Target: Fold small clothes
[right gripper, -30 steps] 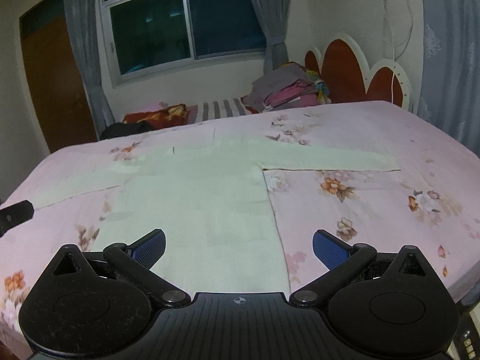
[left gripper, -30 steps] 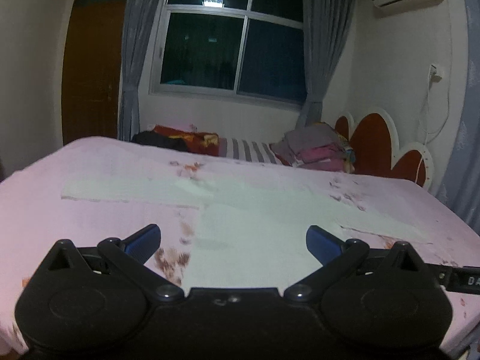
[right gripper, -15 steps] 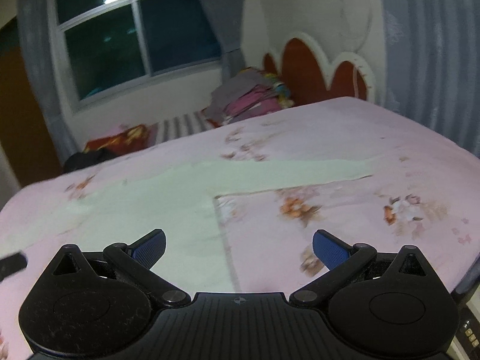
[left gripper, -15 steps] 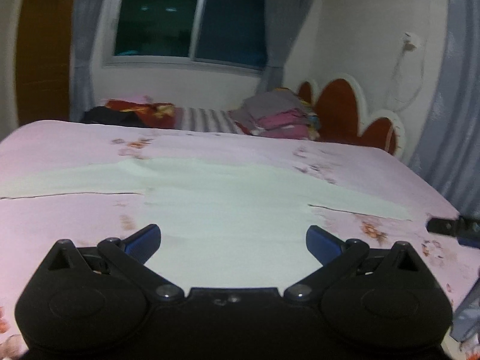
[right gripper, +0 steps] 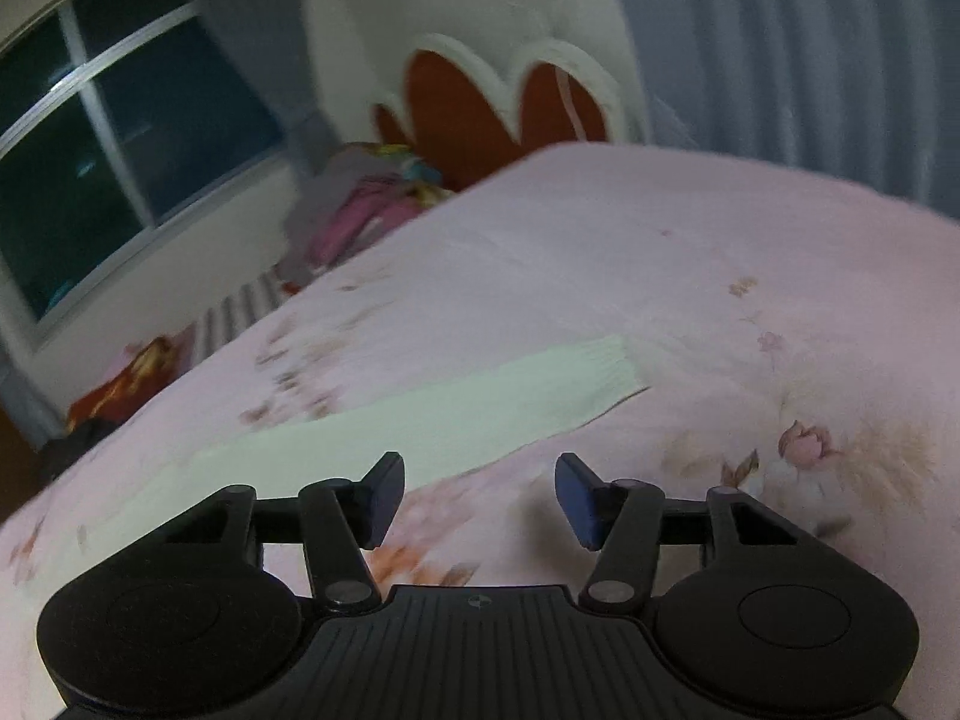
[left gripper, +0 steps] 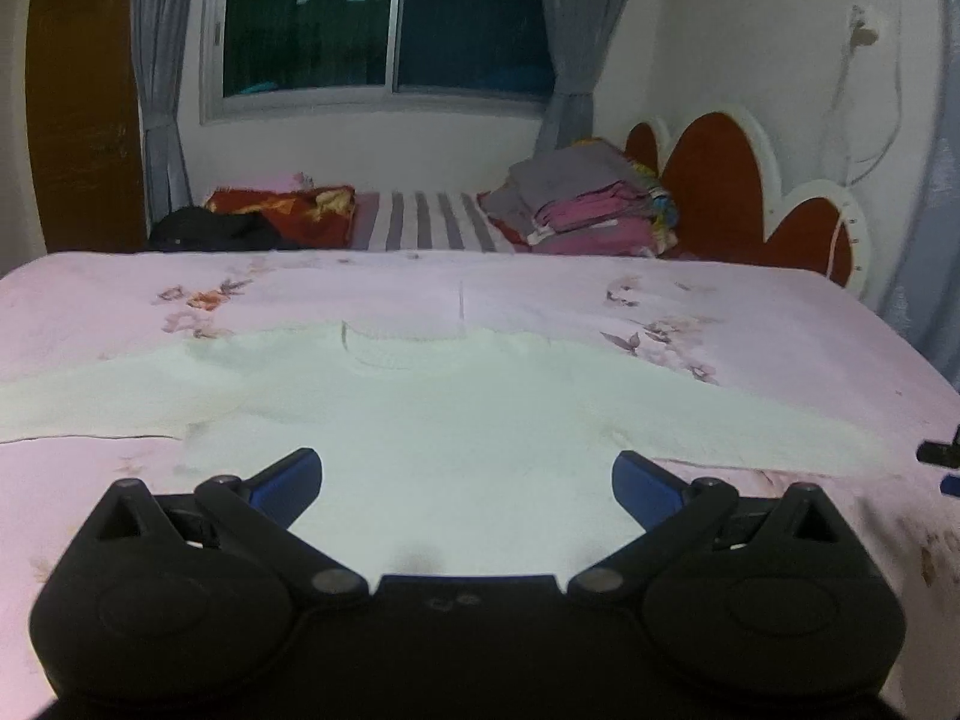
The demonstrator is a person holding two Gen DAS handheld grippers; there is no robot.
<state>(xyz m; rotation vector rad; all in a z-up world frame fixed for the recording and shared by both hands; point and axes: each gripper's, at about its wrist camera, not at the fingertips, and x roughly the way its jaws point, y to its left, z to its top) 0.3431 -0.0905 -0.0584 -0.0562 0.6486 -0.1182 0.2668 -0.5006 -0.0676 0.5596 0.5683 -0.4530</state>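
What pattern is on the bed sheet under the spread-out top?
The pink bed sheet carries scattered flower prints, clearest in the left wrist view around the pale long-sleeved knit top.

I'm working in a home bedroom: a bed (left gripper: 750, 324) under a pink floral sheet, a petal-shaped red headboard (left gripper: 714, 180), folded clothes (left gripper: 588, 204) piled by the curtained window (left gripper: 384, 18), and a wooden door (left gripper: 84, 108).

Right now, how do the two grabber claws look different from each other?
The left gripper has its jaws spread wide over the sweater's body. The right gripper has just been closing, its jaws narrower, near the sleeve end. Both have blue fingertips and hold nothing.
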